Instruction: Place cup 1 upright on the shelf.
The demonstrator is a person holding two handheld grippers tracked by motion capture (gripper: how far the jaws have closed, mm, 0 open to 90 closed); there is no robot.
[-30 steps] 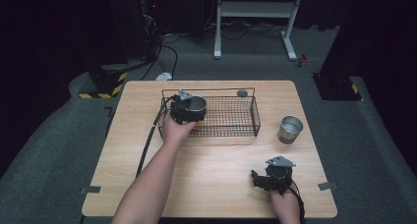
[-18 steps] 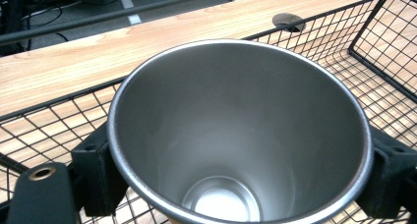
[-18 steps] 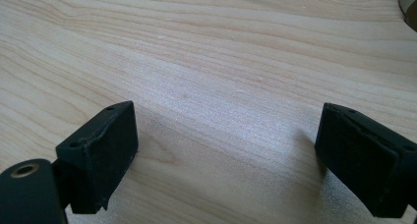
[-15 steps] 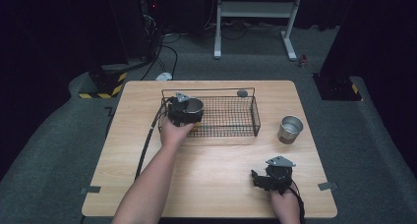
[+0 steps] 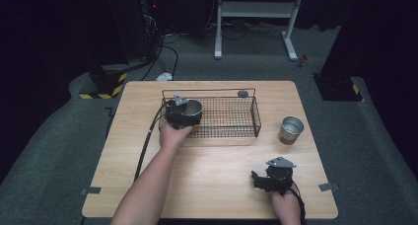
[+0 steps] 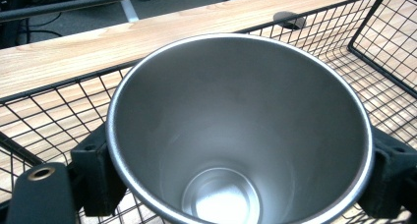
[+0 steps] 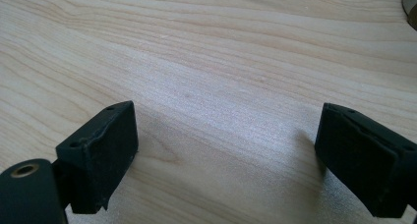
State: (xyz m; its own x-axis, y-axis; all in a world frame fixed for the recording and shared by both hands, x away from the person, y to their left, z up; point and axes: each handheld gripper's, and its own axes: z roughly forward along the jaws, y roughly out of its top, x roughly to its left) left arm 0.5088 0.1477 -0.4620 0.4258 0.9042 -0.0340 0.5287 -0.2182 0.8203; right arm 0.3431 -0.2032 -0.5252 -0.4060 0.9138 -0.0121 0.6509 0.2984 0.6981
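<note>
On the left side of the wooden surface, the person's left arm reaches forward from the bottom edge of the high view. The left gripper sits at the left end of the black wire basket, and its black cable runs back along the surface beside the arm. This gripper is closed on a metal cup. In the left gripper view, the two black jaws press against the outside wall of the cup, one on each side, and the open mouth of the cup faces the camera, so that its shiny bottom is visible inside. The cup is inside the left end of the basket; the wire floor and walls of the basket are seen around and behind it. I cannot tell if the cup already rests on the wire floor or is a little above it.

More to the right, a small dark round thing lies on the surface just behind the far wall of the basket. To the right of the basket, apart from it, a second metal cup stands upright on the surface.

Near the front right edge of the surface, the right hand holds the right gripper low above the wood. In the right gripper view, its jaws stand wide apart with nothing between them, only bare wood under them.
</note>
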